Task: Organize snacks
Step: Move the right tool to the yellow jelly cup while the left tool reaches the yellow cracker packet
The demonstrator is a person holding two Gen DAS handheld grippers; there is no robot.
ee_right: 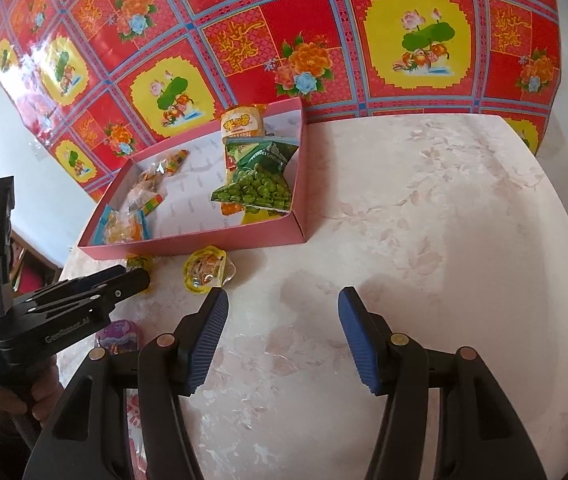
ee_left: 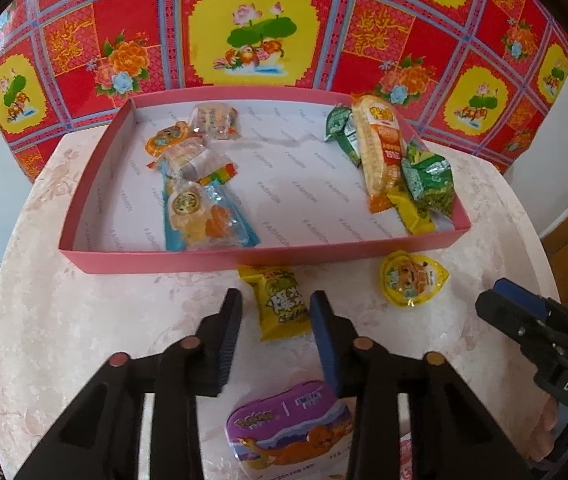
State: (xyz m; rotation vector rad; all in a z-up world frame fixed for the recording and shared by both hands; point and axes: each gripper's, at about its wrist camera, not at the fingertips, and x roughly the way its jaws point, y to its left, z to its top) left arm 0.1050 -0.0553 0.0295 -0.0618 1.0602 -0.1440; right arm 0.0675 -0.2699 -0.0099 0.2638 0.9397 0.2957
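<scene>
A yellow snack packet (ee_left: 284, 304) lies on the pale marbled table (ee_left: 104, 300) just in front of the pink box (ee_left: 244, 258). My left gripper (ee_left: 276, 308) straddles it with the jaws narrow. The right pad (ee_left: 325, 344) touches the packet's edge, while a sliver of table shows beside the left pad (ee_left: 230, 340). Right of the packet sits a yellow jelly cup (ee_left: 411, 278). A purple cartoon pack (ee_left: 287, 428) lies under the left gripper. My right gripper (ee_right: 284, 320) hangs open over bare table with nothing between its fingers.
The box holds clear candy bags (ee_left: 204, 208) at its left and green pea packets (ee_left: 427, 180) with a rice cracker pack (ee_left: 379, 148) at its right. A red and yellow patterned sheet (ee_left: 252, 36) rises behind the table. A hand (ee_right: 40, 404) holds the left gripper.
</scene>
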